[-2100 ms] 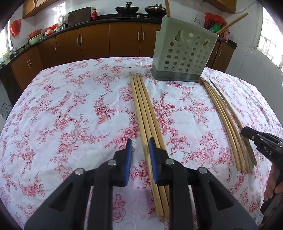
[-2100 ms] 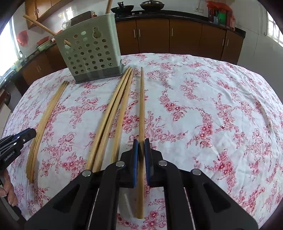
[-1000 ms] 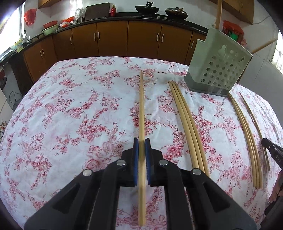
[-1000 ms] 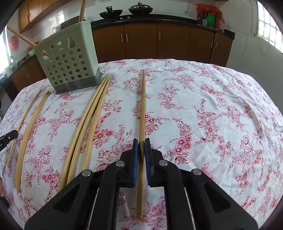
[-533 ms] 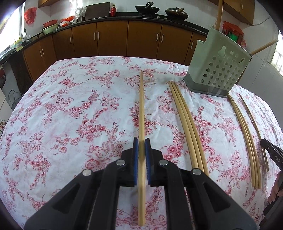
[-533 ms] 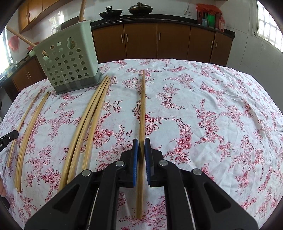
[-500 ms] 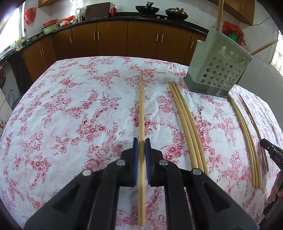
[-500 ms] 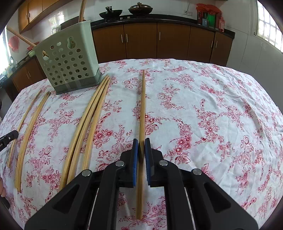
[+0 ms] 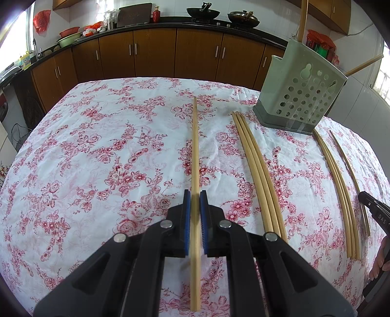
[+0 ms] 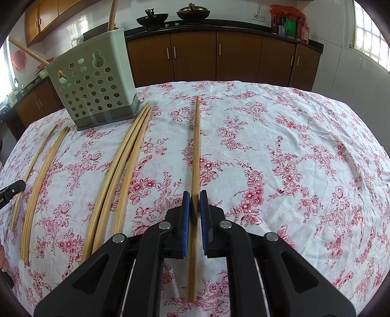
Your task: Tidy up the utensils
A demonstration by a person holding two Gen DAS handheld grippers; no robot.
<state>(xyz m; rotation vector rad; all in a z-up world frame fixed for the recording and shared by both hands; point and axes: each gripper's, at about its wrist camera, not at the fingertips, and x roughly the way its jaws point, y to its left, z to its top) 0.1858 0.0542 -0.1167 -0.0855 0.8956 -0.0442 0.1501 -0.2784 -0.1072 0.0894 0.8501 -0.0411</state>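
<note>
- You are working in a domestic kitchen.
- Brown wooden base cabinets (image 9: 156, 53) with metal handles run along the back wall under a dark counter (image 9: 170, 25).
- A wok (image 9: 202, 12) and a lidded pan (image 9: 243, 17) sit on the cooktop.
- A cutting board (image 9: 134, 14) leans against the tiled wall.
- Your table (image 9: 97, 151) carries a floral cloth, with a perforated utensil holder (image 9: 299, 97) and long chopsticks (image 9: 258, 168) on it.

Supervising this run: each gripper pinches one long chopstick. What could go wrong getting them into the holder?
Both the left gripper and right gripper pinch far behind the tip, so the left-held chopstick or right-held chopstick may pivot or slip. The holder already has leaning sticks poking out; a misaimed tip might hit them.
</note>
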